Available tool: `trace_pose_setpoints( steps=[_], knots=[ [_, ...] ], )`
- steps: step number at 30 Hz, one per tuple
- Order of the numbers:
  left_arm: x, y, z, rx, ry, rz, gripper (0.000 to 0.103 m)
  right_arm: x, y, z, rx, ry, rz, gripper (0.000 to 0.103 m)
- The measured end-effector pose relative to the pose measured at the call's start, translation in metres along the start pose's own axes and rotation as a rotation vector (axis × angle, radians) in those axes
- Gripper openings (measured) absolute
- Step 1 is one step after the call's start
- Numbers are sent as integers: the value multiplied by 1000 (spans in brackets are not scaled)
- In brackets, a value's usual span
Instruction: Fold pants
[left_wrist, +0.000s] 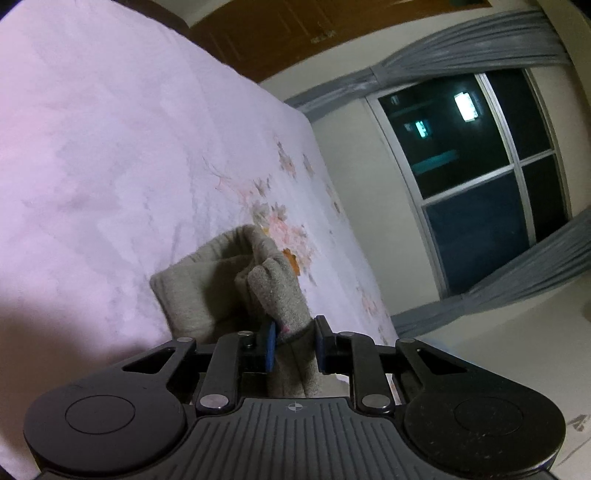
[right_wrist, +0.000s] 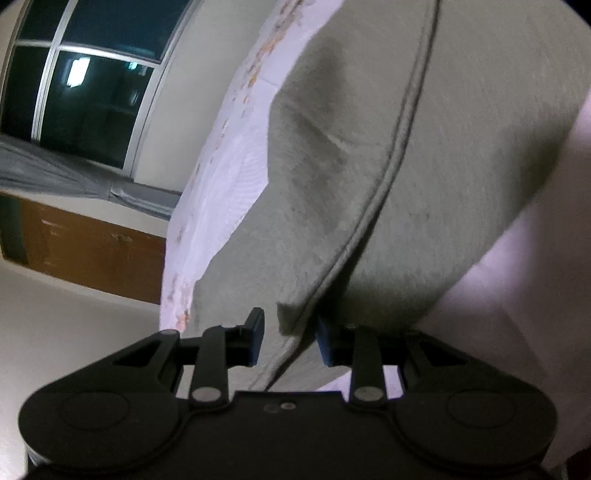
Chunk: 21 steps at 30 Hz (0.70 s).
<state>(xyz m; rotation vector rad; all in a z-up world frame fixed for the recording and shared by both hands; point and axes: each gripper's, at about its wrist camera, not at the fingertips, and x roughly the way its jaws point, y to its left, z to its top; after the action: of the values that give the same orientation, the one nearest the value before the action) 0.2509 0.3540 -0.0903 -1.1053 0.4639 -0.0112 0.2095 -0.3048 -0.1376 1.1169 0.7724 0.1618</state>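
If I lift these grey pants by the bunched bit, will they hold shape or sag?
Likely sag: the grey pants already slump in soft folds on the bedspread. The fleecy knit probably grips well in the left gripper. The seamed edge may stay slightly firmer.

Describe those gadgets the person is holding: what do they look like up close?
Each hand-held gripper is black: the left has a ribbed grey-black body with a small crosshair mark, the right a plain one. Both have two round discs at the sides, jointed bars with silver pins, and blue pads on the fingers. No cables or sleeves show.
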Motion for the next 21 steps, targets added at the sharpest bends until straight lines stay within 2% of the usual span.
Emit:
trace_pose_setpoints(
  steps=[1,2,3,5,7,8,9,11,12,13,14,17,21],
  knots=[
    [4,-2,3,12,13,13,21,2,-1,1,4,11,8,9],
    [8,-4,8,22,26,18,21,7,2,2,-6,30,13,0],
    [11,-9,15,35,32,9,21,11,9,5,-42,38,5,0],
    [12,-37,31,105,10,-61,20,11,35,16,-129,10,30,0],
    [7,-68,44,173,-35,-171,20,-2,68,25,-197,-81,111,0],
    [2,-75,45,196,-56,-205,20,-14,84,26,-245,-138,157,0],
    [-1,-75,44,212,-63,-206,20,-24,94,24,-291,-180,187,0],
    [4,-44,35,213,-22,-94,20,-35,90,12,-360,-229,198,0],
    [13,-17,28,171,28,1,20,-27,76,6,-343,-183,167,0],
    [20,7,22,140,78,86,20,-7,55,0,-298,-59,60,0],
    [21,24,16,125,97,119,20,2,38,-5,-258,-6,4,0],
    [9,37,12,91,81,78,20,4,7,-16,-173,-14,-4,0],
    [10,30,23,110,108,63,20,3,17,-16,-209,-35,0,0]
  ],
)
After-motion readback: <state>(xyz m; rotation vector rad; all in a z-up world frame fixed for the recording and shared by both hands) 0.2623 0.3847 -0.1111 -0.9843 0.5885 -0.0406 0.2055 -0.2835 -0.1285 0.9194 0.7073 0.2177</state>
